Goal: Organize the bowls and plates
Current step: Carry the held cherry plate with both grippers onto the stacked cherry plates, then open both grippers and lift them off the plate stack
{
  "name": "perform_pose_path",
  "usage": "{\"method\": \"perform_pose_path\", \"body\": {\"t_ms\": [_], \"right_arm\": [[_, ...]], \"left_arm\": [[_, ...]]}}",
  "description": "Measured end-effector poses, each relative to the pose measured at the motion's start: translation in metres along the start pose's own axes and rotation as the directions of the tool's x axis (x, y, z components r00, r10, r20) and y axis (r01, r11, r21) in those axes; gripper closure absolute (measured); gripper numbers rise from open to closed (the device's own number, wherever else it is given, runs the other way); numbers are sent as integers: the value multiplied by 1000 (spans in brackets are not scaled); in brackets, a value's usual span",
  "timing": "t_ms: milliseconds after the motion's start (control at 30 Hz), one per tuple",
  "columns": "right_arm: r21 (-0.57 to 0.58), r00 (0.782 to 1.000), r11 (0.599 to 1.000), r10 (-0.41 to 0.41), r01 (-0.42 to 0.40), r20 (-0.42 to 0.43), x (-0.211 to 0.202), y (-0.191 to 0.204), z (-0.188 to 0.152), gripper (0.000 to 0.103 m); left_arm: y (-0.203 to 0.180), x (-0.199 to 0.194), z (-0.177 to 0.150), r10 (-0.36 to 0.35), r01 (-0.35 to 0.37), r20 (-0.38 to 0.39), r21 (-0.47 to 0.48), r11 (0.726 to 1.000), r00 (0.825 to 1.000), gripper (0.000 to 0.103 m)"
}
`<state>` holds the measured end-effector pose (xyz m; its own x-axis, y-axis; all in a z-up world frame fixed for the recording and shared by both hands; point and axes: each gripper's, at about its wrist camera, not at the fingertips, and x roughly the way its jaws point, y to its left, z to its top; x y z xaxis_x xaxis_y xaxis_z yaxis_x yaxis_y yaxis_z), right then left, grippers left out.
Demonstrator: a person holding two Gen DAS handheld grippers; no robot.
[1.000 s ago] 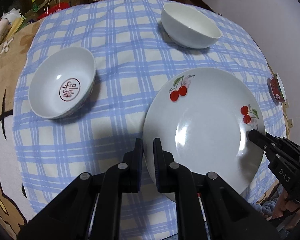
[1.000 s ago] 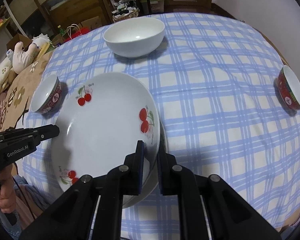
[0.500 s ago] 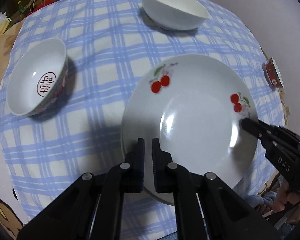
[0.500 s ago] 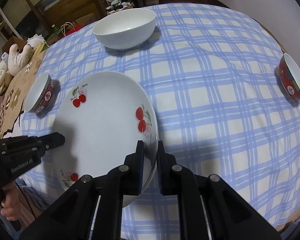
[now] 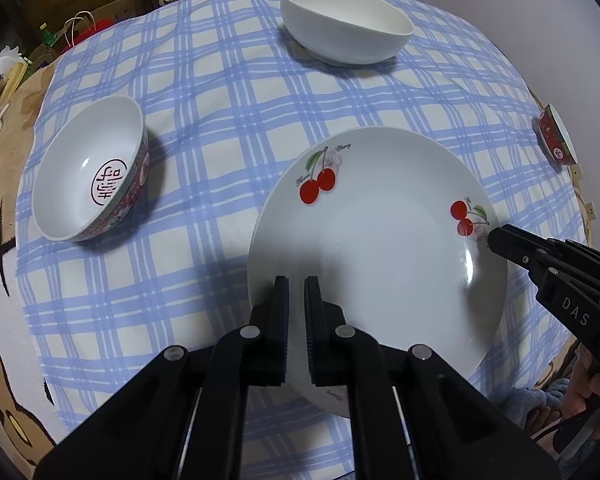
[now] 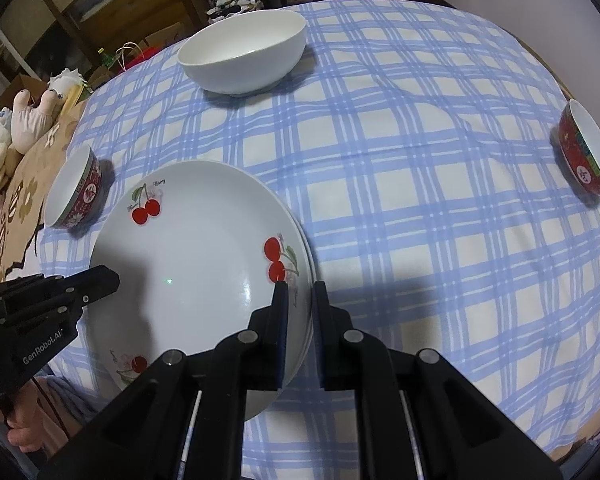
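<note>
Both claws, left (image 5: 296, 292) and right (image 6: 300, 300), are clamped on opposite rims of the plate (image 5: 376, 248); carrying step, next needs a level, joint move to its place.

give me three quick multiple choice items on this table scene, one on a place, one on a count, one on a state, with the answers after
1. Where does the plain white bowl stand relative to the cherry plate?
A. on the plate
B. on the far side of the table, apart from the plate
C. under the plate

2. How many bowls are on the checked cloth?
A. one
B. five
C. three

3. How do the grippers stand at the plate?
A. both grip its rim, on opposite sides
B. both hang open above the white bowl
C. one holds a red bowl

Answers:
1 B, bare cloth lies between the bowl and the plate.
2 C, the white bowl plus two red-patterned bowls.
3 A, the left gripper pinches the near-left rim and the right gripper straddles the opposite rim, jaws nearly shut.
</note>
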<state>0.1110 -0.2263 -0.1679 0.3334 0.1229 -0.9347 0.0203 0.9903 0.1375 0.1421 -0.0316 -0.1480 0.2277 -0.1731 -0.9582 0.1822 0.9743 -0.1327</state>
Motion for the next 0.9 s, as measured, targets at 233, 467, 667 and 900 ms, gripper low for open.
{"method": "perform_pose_path", "body": {"t_ms": [233, 467, 667, 900], "right_arm": [[14, 1000, 1000, -8, 8, -7, 0, -3, -1, 90], [35, 1000, 999, 0, 0, 13, -7, -8, 4, 84], [75, 999, 996, -44, 42, 30, -12, -16, 8, 46], [150, 995, 988, -49, 35, 88, -22, -30, 13, 12]], "left_arm": [[-1, -5, 0, 30, -30, 28, 6, 1000, 999, 94], [0, -13, 3, 47, -47, 53, 8, 999, 998, 91], [6, -20, 6, 60, -60, 79, -2, 998, 995, 87], [10, -32, 8, 111, -110, 129, -10, 994, 986, 56]]}}
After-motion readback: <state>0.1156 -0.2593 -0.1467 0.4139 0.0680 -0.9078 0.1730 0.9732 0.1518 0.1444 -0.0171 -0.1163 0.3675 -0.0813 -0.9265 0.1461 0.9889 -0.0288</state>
